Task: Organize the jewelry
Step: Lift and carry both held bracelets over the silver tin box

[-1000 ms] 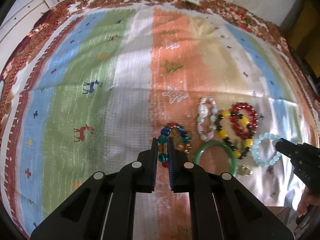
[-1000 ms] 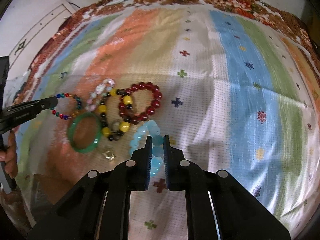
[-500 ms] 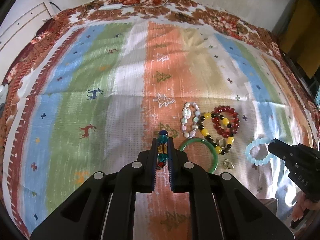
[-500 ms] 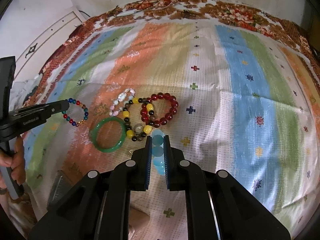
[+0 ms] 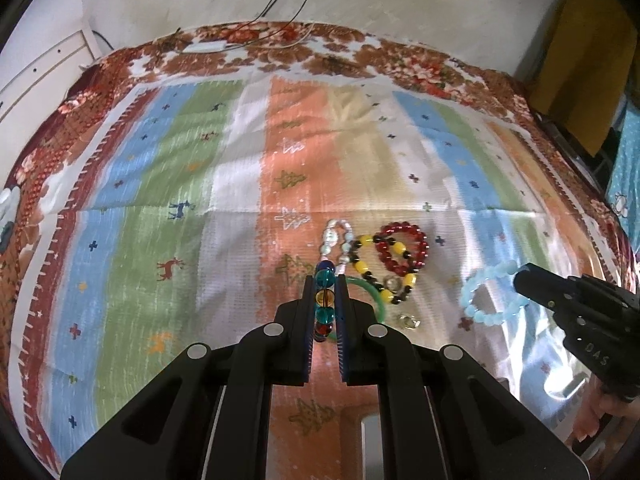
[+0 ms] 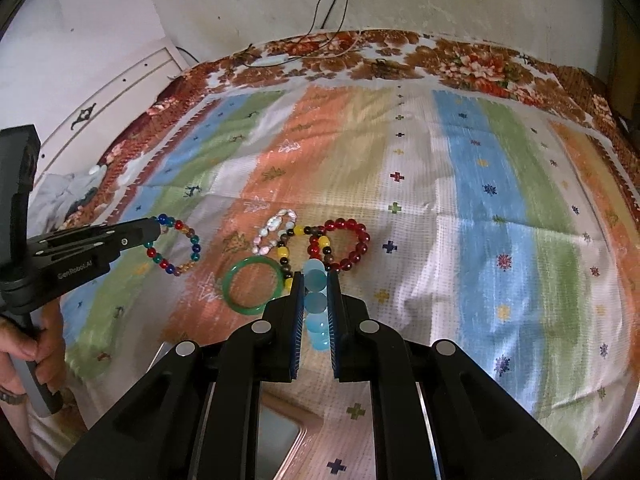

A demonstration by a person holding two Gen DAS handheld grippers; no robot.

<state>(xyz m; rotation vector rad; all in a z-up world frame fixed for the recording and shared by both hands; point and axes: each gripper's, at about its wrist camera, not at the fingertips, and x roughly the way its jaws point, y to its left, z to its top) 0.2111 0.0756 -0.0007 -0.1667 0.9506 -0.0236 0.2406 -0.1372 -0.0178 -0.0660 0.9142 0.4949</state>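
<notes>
Between hand-held gripper (image 5: 325, 296) pads: multicolored bracelet (image 5: 324, 300)

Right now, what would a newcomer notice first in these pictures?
Two bead bracelets held up over the striped cloth: the left claw grips a multicoloured bracelet, the right claw a pale blue bracelet. Between them lies a cluster with a green bangle and red beads.

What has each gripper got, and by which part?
The left gripper pinches the multicoloured bracelet by a few beads of its loop. The right gripper pinches the pale blue bracelet the same way.
</notes>
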